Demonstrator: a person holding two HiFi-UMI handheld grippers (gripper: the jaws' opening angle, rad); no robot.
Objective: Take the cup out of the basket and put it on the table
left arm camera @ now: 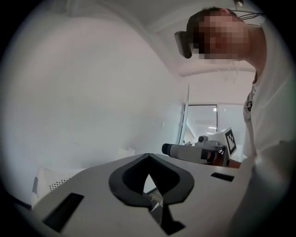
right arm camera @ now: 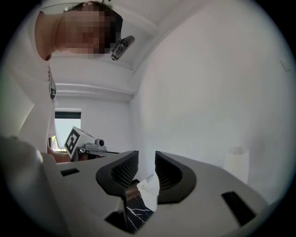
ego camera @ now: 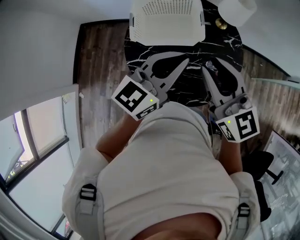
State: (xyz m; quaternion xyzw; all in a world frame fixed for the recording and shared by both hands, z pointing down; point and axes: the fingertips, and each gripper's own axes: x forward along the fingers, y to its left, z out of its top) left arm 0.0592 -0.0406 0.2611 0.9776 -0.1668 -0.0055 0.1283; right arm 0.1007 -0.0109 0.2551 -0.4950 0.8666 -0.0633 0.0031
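Just right of the basket [ego camera: 166, 21], the cup [ego camera: 236, 10] stands on the table [ego camera: 232, 44] as wanted; your left tool [ego camera: 186, 60] is closed on nothing, your right tool [right arm camera: 146, 159] open and empty, so little looks left.

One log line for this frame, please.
left claw: shut, empty | right claw: open, empty | white cup: outside white perforated basket

Wood-plank floor [ego camera: 101, 56] left of left gripper [ego camera: 185, 61]. 1 window [ego camera: 42, 136] farther left, nearer person. 1 small gold round item [ego camera: 221, 23], perhaps knob, just beyond right gripper [ego camera: 211, 64]. Black chair [ego camera: 260, 164] behind right gripper, to its right.
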